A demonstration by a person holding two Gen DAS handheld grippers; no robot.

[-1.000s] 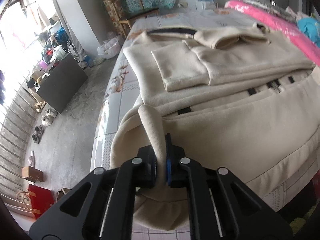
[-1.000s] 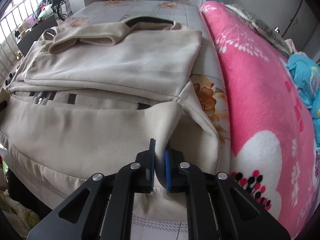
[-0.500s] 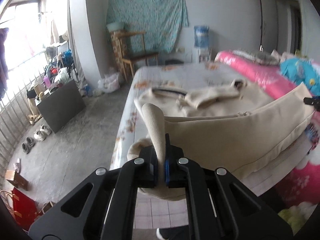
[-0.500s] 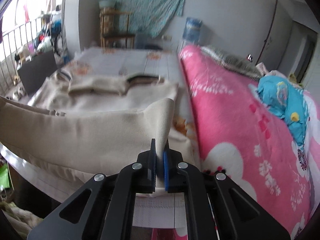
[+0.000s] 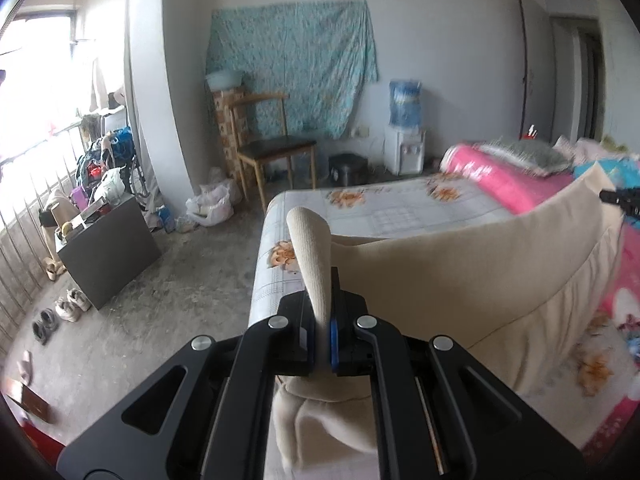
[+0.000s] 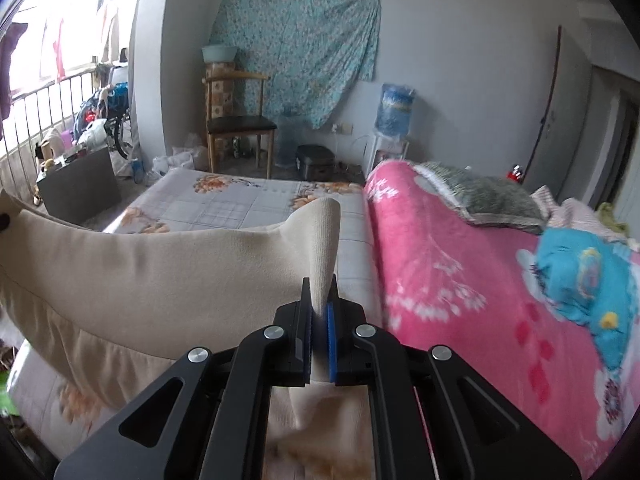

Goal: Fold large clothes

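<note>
A large cream coat (image 5: 460, 276) (image 6: 160, 272) hangs stretched between my two grippers above the bed. My left gripper (image 5: 322, 320) is shut on the ribbed hem at the coat's left corner, which sticks up above the pads. At the right corner, my right gripper (image 6: 319, 320) is shut on the same hem. The lifted cloth hides the part of the coat that lies on the bed behind it. In the left wrist view the tip of the right gripper (image 5: 622, 200) shows at the far right edge.
The bed (image 6: 248, 204) has a pale flowered sheet; a pink blanket (image 6: 460, 264), a grey pillow (image 6: 484, 196) and a blue cloth (image 6: 580, 272) lie on its right side. A wooden chair (image 5: 272, 152), a dark cabinet (image 5: 108, 256), shoes (image 5: 60, 312) and a water dispenser (image 5: 404, 136) stand on the floor.
Both grippers rose with the hem still clamped. The coat's lower half came up off the bed into a raised band, and both views tilted up toward the far wall.
</note>
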